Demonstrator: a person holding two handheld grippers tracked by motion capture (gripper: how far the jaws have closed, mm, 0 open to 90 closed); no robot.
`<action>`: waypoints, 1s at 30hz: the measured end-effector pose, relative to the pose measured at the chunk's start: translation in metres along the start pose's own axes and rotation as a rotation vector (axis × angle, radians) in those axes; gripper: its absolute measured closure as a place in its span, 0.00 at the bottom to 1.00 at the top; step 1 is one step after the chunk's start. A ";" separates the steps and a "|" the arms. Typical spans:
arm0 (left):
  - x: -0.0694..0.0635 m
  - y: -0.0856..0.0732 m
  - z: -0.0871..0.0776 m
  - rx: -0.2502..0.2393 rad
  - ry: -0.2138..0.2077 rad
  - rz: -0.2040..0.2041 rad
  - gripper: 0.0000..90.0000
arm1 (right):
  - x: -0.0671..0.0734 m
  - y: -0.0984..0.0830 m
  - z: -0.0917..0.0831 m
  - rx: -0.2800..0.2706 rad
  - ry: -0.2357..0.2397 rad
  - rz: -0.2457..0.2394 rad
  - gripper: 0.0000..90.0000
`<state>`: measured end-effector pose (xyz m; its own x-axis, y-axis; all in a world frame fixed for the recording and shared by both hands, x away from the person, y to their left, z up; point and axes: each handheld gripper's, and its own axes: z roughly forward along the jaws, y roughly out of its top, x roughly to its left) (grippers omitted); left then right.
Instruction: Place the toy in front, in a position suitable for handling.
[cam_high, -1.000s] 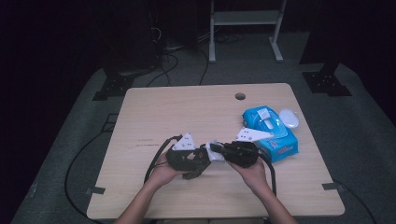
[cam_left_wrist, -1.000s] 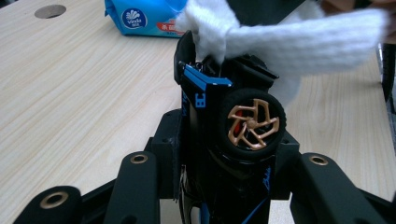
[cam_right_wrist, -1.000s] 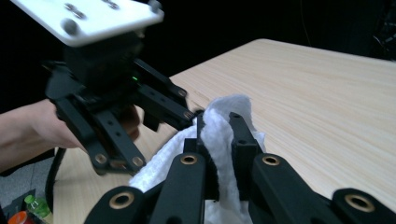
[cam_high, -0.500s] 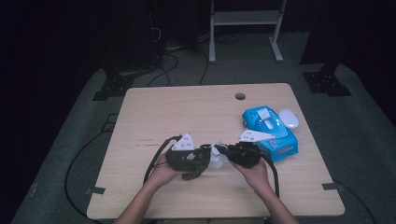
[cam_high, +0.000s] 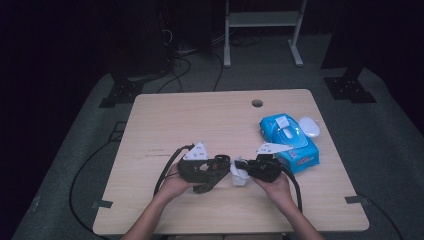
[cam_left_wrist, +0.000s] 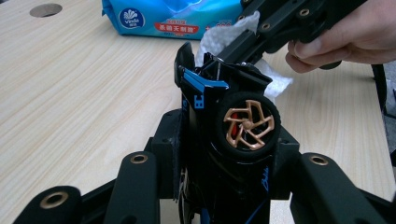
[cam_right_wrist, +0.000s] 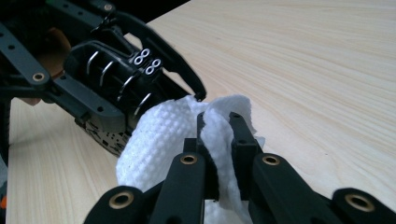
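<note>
My left gripper (cam_high: 222, 167) is clamped on a black toy car (cam_left_wrist: 233, 135), its gold-spoked wheel (cam_left_wrist: 247, 123) facing up between my jaws. My right gripper (cam_right_wrist: 219, 140) is pinched tight on a white wet wipe (cam_right_wrist: 163, 135), pressing it against the car's end, just ahead of my left jaws. The blue wipe pack (cam_high: 290, 142) lies on the table (cam_high: 200, 115) beyond my right gripper.

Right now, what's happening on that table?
A person is cleaning a black toy car with a white wipe. The left gripper clamps the car, while the right gripper, shut on the wipe, presses it against the car's end. A blue wipes pack lies on the table.
</note>
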<state>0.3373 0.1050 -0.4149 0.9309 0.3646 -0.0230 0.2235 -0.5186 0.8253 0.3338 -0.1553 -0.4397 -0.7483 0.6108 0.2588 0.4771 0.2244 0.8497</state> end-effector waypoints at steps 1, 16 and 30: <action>0.000 0.000 0.001 0.004 -0.004 -0.005 0.64 | -0.001 0.000 -0.001 -0.004 -0.002 0.001 0.95; 0.008 0.007 0.031 0.282 -0.009 -0.005 0.64 | -0.007 0.001 -0.018 -0.038 -0.033 -0.002 0.94; 0.011 0.004 0.004 0.221 -0.025 -0.027 0.62 | 0.010 0.011 -0.005 -0.045 0.031 -0.028 0.95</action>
<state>0.3492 0.1036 -0.4146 0.9297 0.3634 -0.0597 0.3043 -0.6667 0.6803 0.3298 -0.1505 -0.4253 -0.7752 0.5811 0.2477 0.4351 0.2068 0.8763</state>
